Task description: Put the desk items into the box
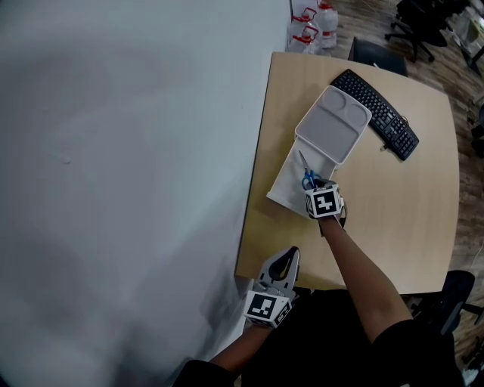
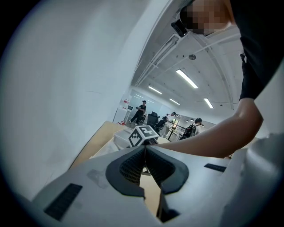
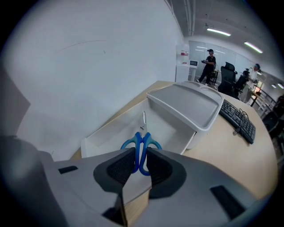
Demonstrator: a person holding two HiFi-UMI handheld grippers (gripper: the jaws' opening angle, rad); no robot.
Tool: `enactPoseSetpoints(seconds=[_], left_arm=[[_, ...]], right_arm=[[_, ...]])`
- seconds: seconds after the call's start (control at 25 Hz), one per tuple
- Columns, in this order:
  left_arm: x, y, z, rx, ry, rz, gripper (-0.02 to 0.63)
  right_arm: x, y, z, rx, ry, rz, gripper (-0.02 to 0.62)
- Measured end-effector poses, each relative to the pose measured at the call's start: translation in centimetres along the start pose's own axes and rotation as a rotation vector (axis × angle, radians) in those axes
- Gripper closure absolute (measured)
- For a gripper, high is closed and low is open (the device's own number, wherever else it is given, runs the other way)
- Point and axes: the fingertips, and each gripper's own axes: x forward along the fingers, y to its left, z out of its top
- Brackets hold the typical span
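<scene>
Blue-handled scissors (image 1: 308, 175) (image 3: 143, 141) hang over the open white box (image 1: 281, 189) (image 3: 111, 133), blades pointing forward into it. My right gripper (image 1: 314, 187) (image 3: 141, 162) is shut on the scissors' handles just above the box's near end. The box's lid (image 1: 333, 125) (image 3: 191, 104) stands swung back at the far side. What else lies inside the box is hidden. My left gripper (image 1: 284, 261) (image 2: 144, 153) hovers at the desk's near left corner, its jaws shut with nothing between them.
A black keyboard (image 1: 376, 113) (image 3: 239, 119) lies at the far right of the wooden desk (image 1: 408, 227). A white wall runs along the desk's left edge. Water bottles (image 1: 314, 26) and office chairs (image 1: 416, 23) stand beyond the desk.
</scene>
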Motion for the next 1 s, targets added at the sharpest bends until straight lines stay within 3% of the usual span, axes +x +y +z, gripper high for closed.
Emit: enactPoseSetpoints(seconds=[0.4,0.72,1.0], left_arm=[[0.2,1.6,0.2,-0.024,0.01,0.018,0.591],[0.3,1.9,0.4,-0.021,0.006,-0.003,0.591],[0.0,1.3,0.4,-0.016,0.003,-0.018,0.591]], right_arm=[[2.0,0.2,-0.2,-0.048,0.079,-0.024,0.454],[2.4,0.2,-0.1,-0.049,0.026,-0.026,0.428],[1.2,0.4,0.4,-0.026,-0.048,0.034,0.423]])
